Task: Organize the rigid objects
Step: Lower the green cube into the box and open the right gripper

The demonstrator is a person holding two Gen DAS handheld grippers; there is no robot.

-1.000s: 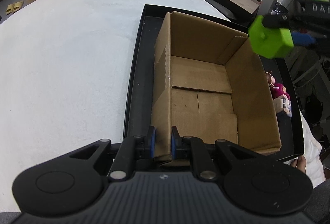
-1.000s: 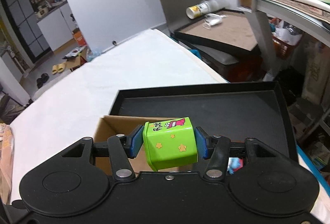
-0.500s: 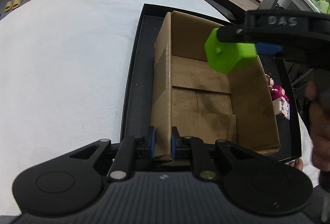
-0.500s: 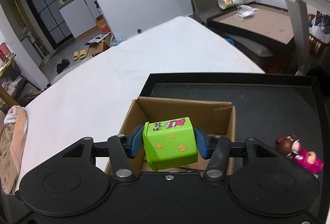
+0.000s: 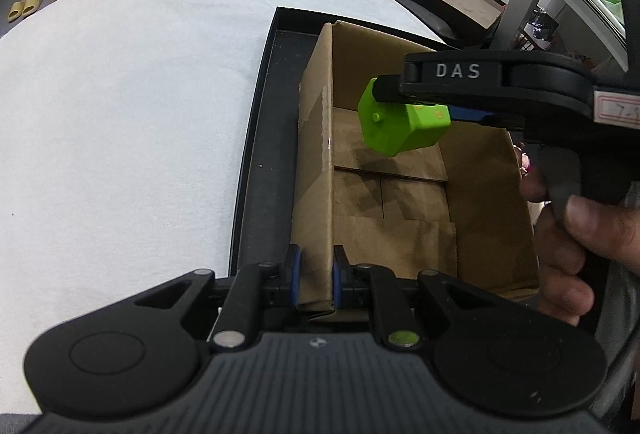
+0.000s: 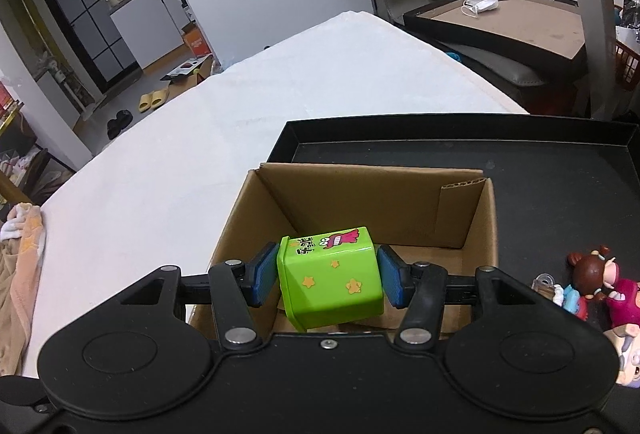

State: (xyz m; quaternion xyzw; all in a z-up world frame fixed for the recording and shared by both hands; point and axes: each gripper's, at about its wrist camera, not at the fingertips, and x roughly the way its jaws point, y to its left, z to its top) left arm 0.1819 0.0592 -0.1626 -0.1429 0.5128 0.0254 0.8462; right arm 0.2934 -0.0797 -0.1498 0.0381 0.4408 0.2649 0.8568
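Green cube [image 6: 330,278] pinched between right claw [image 6: 329,281] pads, hanging over open cardboard box [image 5: 316,170]. Left claw [image 5: 314,281] clamps box's near wall; box sits in black tray [image 6: 560,170].

White tablecloth [image 6: 168,170], face mask [image 6: 482,1], yellow slippers [image 6: 151,99]

- Green cube [image 6: 330,280]: glossy lime, yellow stars, red cartoon sticker on top; tilted, suspended over the cardboard box's open interior.
- Cardboard box [image 5: 400,194]: brown, open-topped, upright, flaps forming its floor; the landmark.
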